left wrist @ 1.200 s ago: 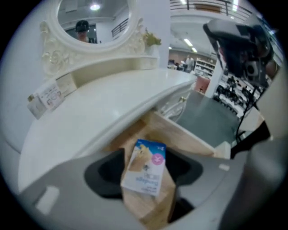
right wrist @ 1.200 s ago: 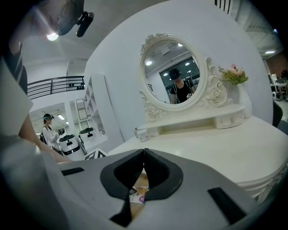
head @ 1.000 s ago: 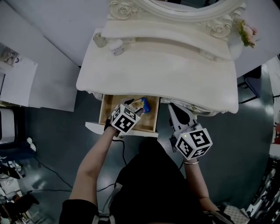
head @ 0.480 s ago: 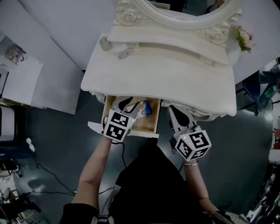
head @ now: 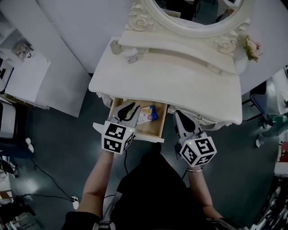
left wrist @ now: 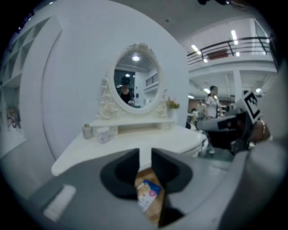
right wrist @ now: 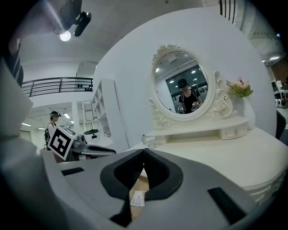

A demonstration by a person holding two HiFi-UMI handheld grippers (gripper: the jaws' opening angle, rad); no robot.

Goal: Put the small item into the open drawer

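White dressing table [head: 180, 85] with an oval mirror [head: 193, 11] fills the top of your head view, its one wooden drawer [head: 155, 130] pulled open. Your left gripper [head: 128, 108] hovers over the drawer's left half, tilted slightly down. Its jaws have just been closing and stand a narrow slit apart, with nothing between them. Your right gripper [head: 179, 115] sits just right of the drawer, jaws together. One small packet [head: 147, 114] lies flat inside the drawer. Two small containers [head: 116, 46] stand at the tabletop's back left.
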